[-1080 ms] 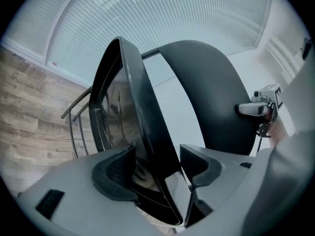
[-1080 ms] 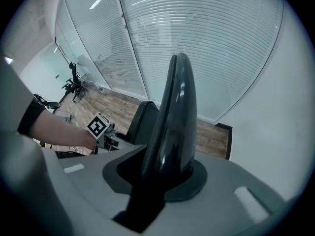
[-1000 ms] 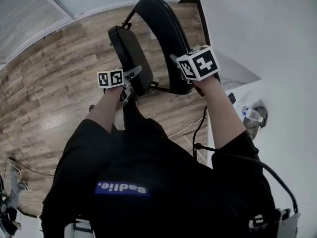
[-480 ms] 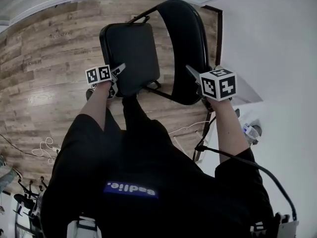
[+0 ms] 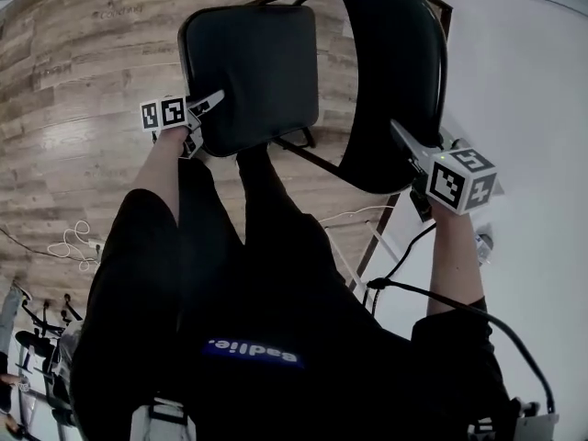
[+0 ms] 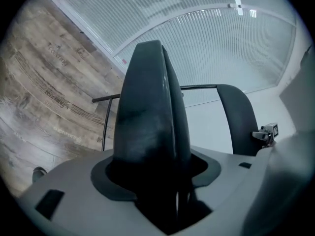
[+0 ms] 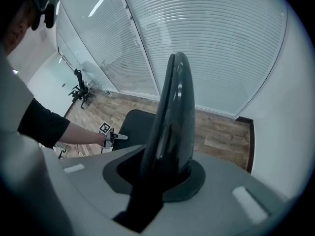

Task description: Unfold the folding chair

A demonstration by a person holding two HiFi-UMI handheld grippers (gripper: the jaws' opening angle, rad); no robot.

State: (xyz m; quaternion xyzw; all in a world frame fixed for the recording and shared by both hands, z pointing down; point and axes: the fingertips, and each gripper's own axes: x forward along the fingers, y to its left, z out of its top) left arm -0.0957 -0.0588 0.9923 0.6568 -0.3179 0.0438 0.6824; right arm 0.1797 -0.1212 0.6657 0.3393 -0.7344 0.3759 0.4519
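A black folding chair stands in front of me, its padded seat (image 5: 253,72) swung out flat from the curved backrest (image 5: 390,90). My left gripper (image 5: 204,108) holds the seat's near left edge. In the left gripper view that edge (image 6: 147,122) fills the gap, and the jaws are closing on it. My right gripper (image 5: 409,145) is shut on the backrest's top rim, seen edge-on (image 7: 172,117) in the right gripper view. That view also shows the seat (image 7: 135,124) and the left gripper (image 7: 110,134) beyond it.
The chair stands on a wood plank floor (image 5: 73,108), close to a white wall (image 5: 524,81) at the right. Loose cables (image 5: 73,242) lie on the floor at the left. Blinds cover the windows (image 7: 206,43) behind, and an office chair (image 7: 81,90) stands far off.
The seat has swung away from the backrest, from nearly edge-on to lying flat. My left gripper went left and down with it. My right gripper and the backrest shifted right.
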